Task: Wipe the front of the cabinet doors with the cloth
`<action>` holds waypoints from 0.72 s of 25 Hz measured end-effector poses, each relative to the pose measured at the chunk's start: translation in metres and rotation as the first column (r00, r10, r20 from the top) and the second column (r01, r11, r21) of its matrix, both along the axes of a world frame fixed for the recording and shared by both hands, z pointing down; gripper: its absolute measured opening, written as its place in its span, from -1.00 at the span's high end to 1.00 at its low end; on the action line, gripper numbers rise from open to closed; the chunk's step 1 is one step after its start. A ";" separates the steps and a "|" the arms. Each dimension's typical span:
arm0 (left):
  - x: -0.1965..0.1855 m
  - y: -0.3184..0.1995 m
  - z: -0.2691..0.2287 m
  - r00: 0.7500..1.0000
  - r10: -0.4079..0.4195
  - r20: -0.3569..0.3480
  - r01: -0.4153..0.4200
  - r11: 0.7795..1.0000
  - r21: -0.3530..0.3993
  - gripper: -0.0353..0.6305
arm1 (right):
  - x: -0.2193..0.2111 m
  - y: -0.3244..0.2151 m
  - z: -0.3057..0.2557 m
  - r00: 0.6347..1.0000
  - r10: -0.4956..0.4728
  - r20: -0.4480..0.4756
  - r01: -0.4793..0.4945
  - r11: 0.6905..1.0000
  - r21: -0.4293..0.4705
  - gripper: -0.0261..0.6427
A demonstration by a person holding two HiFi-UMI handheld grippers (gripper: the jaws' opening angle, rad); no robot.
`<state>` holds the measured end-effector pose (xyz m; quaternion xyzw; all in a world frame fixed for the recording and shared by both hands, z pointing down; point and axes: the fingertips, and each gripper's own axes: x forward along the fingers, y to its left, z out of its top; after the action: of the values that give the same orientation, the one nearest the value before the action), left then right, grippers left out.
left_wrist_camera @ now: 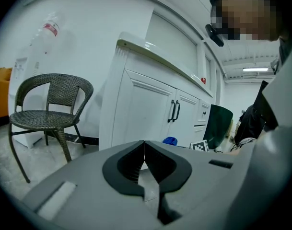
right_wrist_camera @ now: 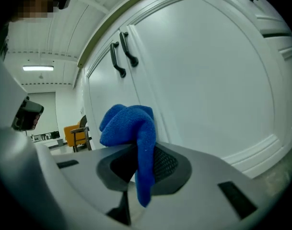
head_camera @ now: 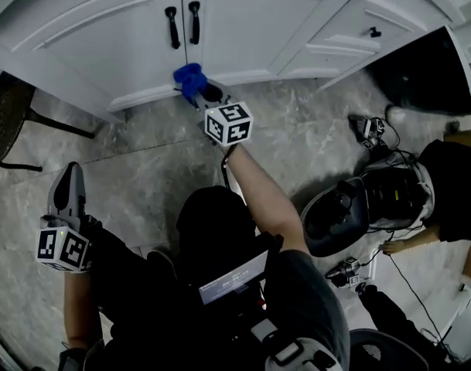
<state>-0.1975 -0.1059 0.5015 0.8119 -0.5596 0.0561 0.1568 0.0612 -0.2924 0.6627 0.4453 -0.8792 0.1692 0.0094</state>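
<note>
Two white cabinet doors (head_camera: 243, 22) with black handles (head_camera: 182, 23) fill the top of the head view. My right gripper (head_camera: 198, 91) is shut on a bunched blue cloth (head_camera: 189, 78), held at the low part of the doors just below the handles. In the right gripper view the cloth (right_wrist_camera: 131, 128) bulges out of the jaws, close to the right door (right_wrist_camera: 203, 75); whether it touches is unclear. My left gripper (head_camera: 67, 190) hangs low at the left over the floor, jaws shut and empty, its tips (left_wrist_camera: 144, 143) meeting. The cabinet (left_wrist_camera: 150, 109) stands ahead of it.
A dark wicker chair (head_camera: 7, 118) stands left of the cabinet, also seen as the chair (left_wrist_camera: 47, 114). A drawer with a knob (head_camera: 374, 32) sits right of the doors. A dark bin (head_camera: 421, 72), cables and gear (head_camera: 374, 192) lie on the marbled floor at the right.
</note>
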 end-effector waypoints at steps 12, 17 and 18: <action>-0.002 0.007 0.009 0.999 -0.023 0.031 0.024 0.999 -0.038 0.88 | 0.002 -0.008 0.031 0.999 0.017 -0.039 -0.017 1.000 -0.007 0.77; 0.014 0.002 0.008 0.998 0.015 0.059 -0.014 1.000 -0.019 0.88 | 0.047 -0.011 0.042 0.995 0.080 -0.060 -0.081 0.997 -0.015 0.77; 0.017 0.001 0.009 0.998 0.018 0.059 -0.017 1.000 -0.021 0.88 | 0.058 -0.013 0.044 0.993 0.097 -0.066 -0.098 0.995 -0.016 0.77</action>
<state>-0.1804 -0.1054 0.5103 0.8131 -0.5563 0.0873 0.1479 0.1190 -0.3055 0.7067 0.4927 -0.8541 0.1632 0.0341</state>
